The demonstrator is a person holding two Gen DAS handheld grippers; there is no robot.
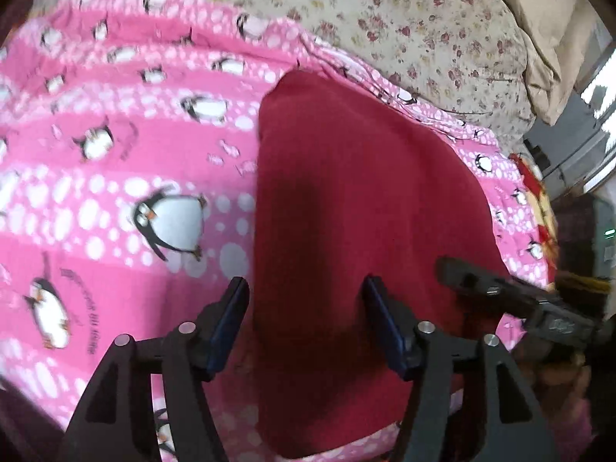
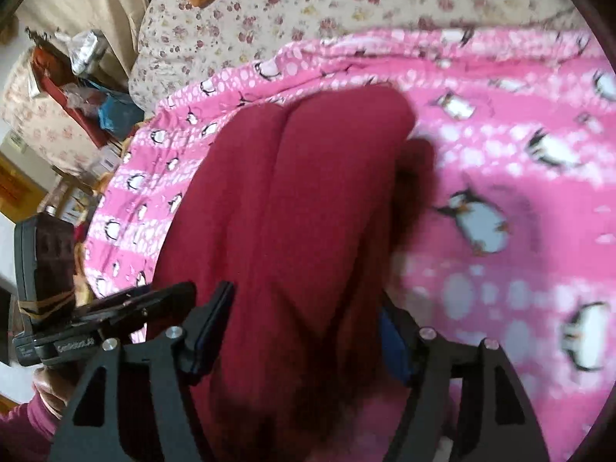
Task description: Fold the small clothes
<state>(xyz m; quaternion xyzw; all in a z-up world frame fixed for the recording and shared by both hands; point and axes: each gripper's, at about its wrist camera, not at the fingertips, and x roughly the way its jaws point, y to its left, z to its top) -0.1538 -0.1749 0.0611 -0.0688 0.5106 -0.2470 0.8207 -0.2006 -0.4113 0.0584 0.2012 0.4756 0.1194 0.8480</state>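
The left gripper (image 1: 306, 288) sits low in its own view with its jaws apart, blue pads clear, hovering over the dark red garment (image 1: 346, 200), which lies down the middle of the frame on the pink penguin blanket (image 1: 115, 161). From this side the cloth looks like one smooth slab, and the other tool pokes in at the lower right edge. Over on the right wrist view, the right gripper (image 2: 308, 308) has the same garment (image 2: 292, 200) bulging up between its spread jaws; the left blue pad stands free of the cloth, while the right pad is half hidden behind it, so a pinch there cannot be told. This view alone shows a lengthwise crease up the garment, a cluttered shelf (image 2: 77, 88) at upper left, and a maroon sleeve (image 2: 23, 423) at lower left. The floral sheet (image 2: 308, 11) runs along the top.
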